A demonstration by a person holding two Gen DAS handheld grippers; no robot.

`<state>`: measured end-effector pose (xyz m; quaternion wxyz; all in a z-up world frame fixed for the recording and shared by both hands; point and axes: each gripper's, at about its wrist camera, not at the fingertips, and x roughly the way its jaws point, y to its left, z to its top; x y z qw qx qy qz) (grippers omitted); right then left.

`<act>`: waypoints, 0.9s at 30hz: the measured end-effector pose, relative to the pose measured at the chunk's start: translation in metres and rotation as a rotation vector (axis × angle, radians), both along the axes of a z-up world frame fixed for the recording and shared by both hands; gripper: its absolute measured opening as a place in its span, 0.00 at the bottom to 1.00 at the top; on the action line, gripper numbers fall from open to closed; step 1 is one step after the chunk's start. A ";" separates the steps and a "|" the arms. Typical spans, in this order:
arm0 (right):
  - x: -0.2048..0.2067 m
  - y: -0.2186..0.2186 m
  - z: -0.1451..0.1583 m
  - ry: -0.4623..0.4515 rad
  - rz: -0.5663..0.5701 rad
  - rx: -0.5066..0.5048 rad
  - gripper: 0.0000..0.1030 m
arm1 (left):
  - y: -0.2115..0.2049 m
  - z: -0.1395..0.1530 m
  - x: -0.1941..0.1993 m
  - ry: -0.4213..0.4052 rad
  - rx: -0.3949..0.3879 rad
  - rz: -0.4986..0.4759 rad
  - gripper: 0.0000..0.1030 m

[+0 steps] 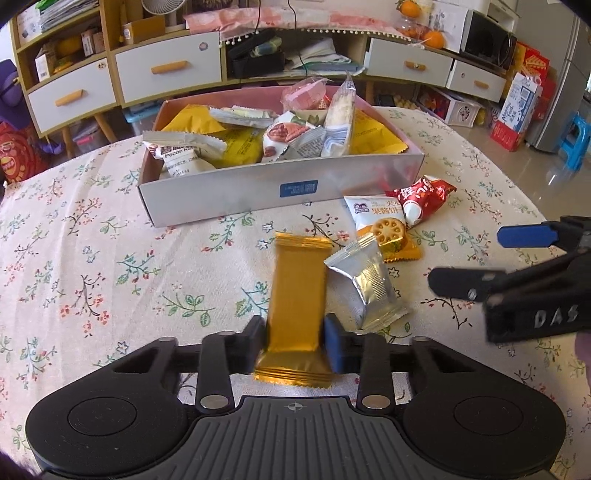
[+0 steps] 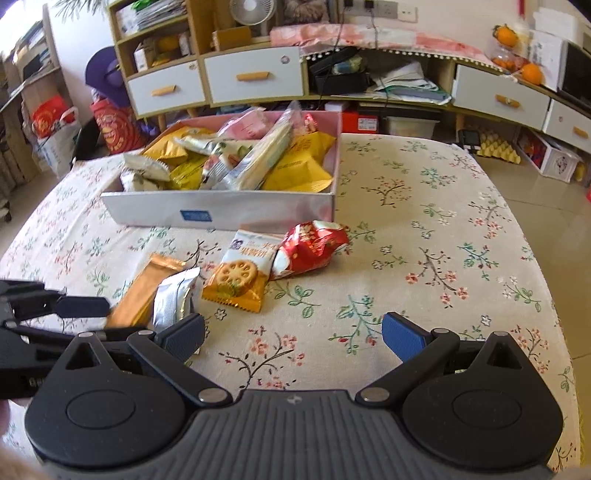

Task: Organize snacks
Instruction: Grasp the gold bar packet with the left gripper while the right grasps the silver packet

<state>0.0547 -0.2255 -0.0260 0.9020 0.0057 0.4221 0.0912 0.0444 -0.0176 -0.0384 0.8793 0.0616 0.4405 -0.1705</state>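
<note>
Two tools: left tool (image 1: 295, 338) clenched on gold packet (image 1: 297, 295); right tool (image 2: 291, 338) released; silver packet (image 1: 369, 286) seemingly touching it.

Home living room: floral-cloth table (image 2: 424, 236), drawer cabinet (image 2: 255, 74), fan (image 2: 252, 9), oranges (image 2: 532, 73), microwave (image 1: 487, 38).

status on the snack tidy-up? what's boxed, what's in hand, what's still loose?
Done: the box already holds a heap of packets. In hand: the left gripper is shut on the gold packet. Left: the silver packet, the biscuit packet and the red packet lie on the tablecloth. The right gripper is open and empty.
</note>
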 end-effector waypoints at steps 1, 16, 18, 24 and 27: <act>0.000 0.003 -0.001 0.001 0.012 -0.008 0.99 | 0.001 0.000 0.000 -0.003 0.004 0.003 0.29; 0.001 0.048 -0.006 0.021 0.138 -0.043 0.82 | 0.048 0.005 0.010 -0.004 -0.017 0.126 0.29; 0.003 0.054 -0.006 0.032 0.147 -0.037 0.79 | 0.052 0.006 0.010 -0.001 -0.023 0.135 0.29; 0.005 0.068 -0.006 0.037 0.158 -0.034 0.71 | 0.057 0.007 0.011 0.002 -0.033 0.141 0.29; 0.005 0.071 -0.005 0.033 0.161 -0.032 0.64 | 0.057 0.007 0.010 0.003 -0.033 0.138 0.29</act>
